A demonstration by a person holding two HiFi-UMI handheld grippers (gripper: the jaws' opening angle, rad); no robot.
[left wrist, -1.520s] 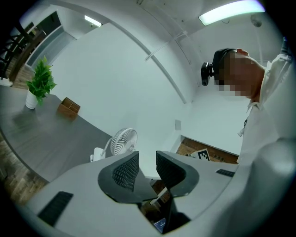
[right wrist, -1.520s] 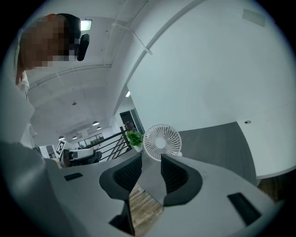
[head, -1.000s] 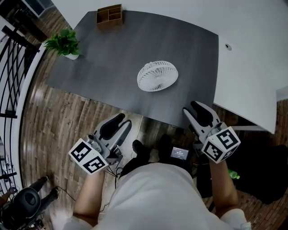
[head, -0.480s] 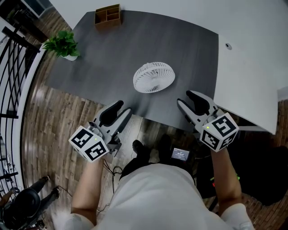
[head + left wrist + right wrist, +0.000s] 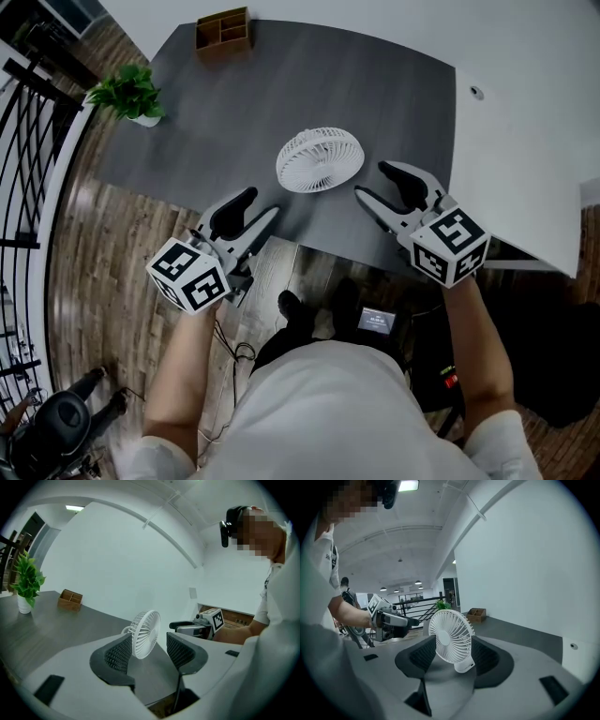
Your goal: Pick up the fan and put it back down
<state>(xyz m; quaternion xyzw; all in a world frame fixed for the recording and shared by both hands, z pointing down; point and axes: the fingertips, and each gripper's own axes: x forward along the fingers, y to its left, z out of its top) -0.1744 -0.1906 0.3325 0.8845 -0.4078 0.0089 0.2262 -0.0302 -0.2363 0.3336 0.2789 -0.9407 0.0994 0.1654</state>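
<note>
A small white fan point(image 5: 320, 159) stands on the dark grey table point(image 5: 234, 112), tilted back on its base. My left gripper point(image 5: 259, 205) hovers at the table's near edge, to the fan's lower left and apart from it. My right gripper point(image 5: 373, 181) is just right of the fan, also clear of it. Both have just been opening their jaws, and nothing is between them. In the left gripper view the fan point(image 5: 144, 633) shows beyond the open jaws point(image 5: 149, 640). In the right gripper view the fan point(image 5: 449, 639) stands ahead of the open jaws point(image 5: 453, 643).
A potted plant point(image 5: 131, 91) sits at the table's left corner and a wooden organiser point(image 5: 223, 31) at its far edge. A white table point(image 5: 525, 141) adjoins on the right. A black railing point(image 5: 28, 159) runs along the left over wood flooring.
Both grippers have moved forward toward the fan, the right one swinging in beside it, and both pairs of jaws stand wider apart. The fan has not been touched.
</note>
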